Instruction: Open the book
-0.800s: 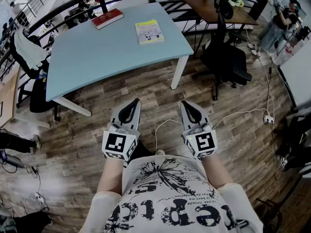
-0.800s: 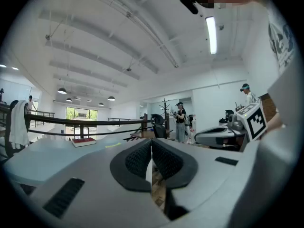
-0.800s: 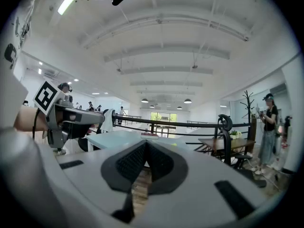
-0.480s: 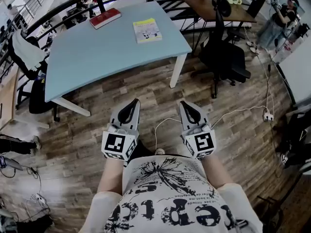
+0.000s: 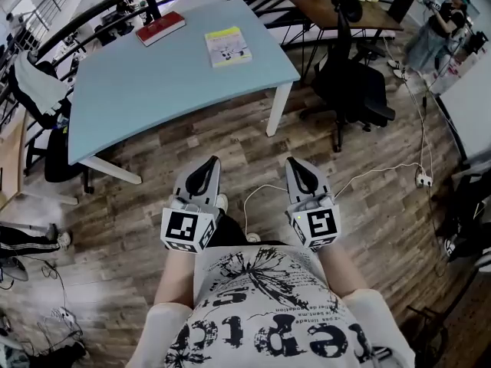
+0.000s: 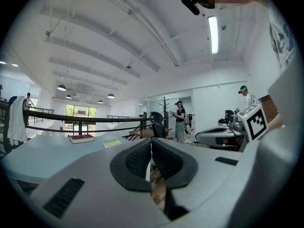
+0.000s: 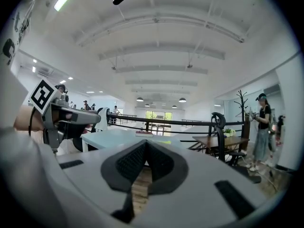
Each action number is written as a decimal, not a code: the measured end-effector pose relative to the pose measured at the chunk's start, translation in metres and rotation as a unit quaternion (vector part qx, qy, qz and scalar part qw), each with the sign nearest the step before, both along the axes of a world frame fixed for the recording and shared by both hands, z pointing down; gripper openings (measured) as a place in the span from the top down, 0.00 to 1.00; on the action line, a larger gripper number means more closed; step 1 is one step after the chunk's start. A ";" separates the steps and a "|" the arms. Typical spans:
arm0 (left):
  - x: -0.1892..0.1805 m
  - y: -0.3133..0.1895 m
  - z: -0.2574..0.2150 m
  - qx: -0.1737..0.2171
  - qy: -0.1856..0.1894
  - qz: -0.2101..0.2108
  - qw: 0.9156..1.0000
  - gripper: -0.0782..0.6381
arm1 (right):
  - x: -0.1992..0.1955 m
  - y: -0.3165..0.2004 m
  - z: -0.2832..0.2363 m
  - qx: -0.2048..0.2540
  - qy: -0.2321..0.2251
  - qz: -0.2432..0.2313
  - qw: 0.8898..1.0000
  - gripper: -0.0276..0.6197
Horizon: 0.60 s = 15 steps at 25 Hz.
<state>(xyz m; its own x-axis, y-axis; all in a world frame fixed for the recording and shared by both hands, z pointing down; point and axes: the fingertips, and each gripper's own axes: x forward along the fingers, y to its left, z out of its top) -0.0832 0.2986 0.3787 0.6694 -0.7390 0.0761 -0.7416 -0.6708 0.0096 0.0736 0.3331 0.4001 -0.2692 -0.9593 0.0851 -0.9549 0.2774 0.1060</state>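
We see bright, even light, glare from a ceiling lamp [image 6: 213, 34] at upper right, strong fisheye bending and dark corners.

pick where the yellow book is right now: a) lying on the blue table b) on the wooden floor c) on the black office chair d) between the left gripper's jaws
a: the yellow book lies flat on the blue table, while the left gripper and right gripper are over the wooden floor, short of the table.
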 end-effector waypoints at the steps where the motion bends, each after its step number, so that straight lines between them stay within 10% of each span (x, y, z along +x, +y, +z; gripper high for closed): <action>1: 0.000 -0.003 0.002 -0.002 -0.003 0.000 1.000 0.86 | 0.000 -0.004 0.001 -0.002 -0.002 0.000 1.000 0.94; 15: -0.014 -0.152 0.024 -0.036 -0.005 0.014 0.999 0.86 | -0.011 -0.145 0.019 -0.039 -0.012 0.028 0.999 0.94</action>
